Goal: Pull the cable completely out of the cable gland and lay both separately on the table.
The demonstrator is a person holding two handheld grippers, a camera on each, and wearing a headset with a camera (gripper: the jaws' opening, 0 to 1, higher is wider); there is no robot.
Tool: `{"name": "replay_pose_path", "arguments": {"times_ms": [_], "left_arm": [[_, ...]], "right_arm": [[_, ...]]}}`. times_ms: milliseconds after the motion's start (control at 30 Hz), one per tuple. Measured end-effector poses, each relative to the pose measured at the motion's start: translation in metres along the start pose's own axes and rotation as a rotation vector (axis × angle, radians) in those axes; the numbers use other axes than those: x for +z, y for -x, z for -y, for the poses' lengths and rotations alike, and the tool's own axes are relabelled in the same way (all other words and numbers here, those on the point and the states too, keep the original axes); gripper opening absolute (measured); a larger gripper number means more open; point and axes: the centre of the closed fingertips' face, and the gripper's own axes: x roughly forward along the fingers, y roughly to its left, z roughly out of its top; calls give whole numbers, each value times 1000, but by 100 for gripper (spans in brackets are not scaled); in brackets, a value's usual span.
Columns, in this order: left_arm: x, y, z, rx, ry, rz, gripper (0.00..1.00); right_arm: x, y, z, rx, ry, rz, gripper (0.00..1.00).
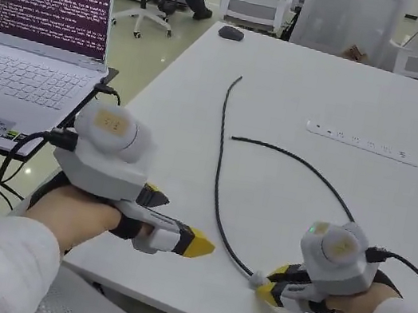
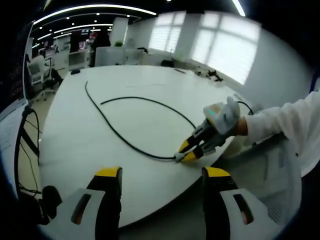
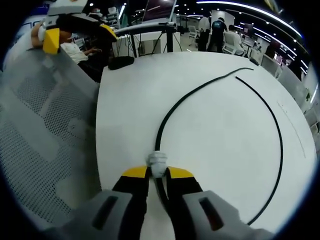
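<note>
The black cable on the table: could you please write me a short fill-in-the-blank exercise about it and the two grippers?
1. The right gripper is shut on the black ____ just behind the white cable gland.
2. The left gripper holds its jaws ____, with nothing between them.
3. The cable lies curved on a ____ table.
Missing words: cable; open; white.

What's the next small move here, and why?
Probably bring the open left gripper over to the white cable gland and close on it. The right gripper is shut on the cable just behind the gland, while the left holds nothing, so pulling needs a second grip.
</note>
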Motion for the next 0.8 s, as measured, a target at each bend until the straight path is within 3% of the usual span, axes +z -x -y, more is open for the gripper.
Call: {"name": "replay_pose_path", "arguments": {"times_ms": [200, 467, 733, 800], "left_arm": [[3, 0, 1, -3, 2, 13, 65], [13, 2, 8, -28, -47, 68, 60], [29, 2, 37, -131, -154, 149, 51], [37, 3, 49, -190, -169, 191, 48]], "right_arm": [[8, 16, -2, 6, -13, 22, 13], [37, 54, -7, 11, 27, 105, 12], [60, 87, -35, 42, 181, 152, 12], [70, 98, -45, 52, 246, 176, 12]]}}
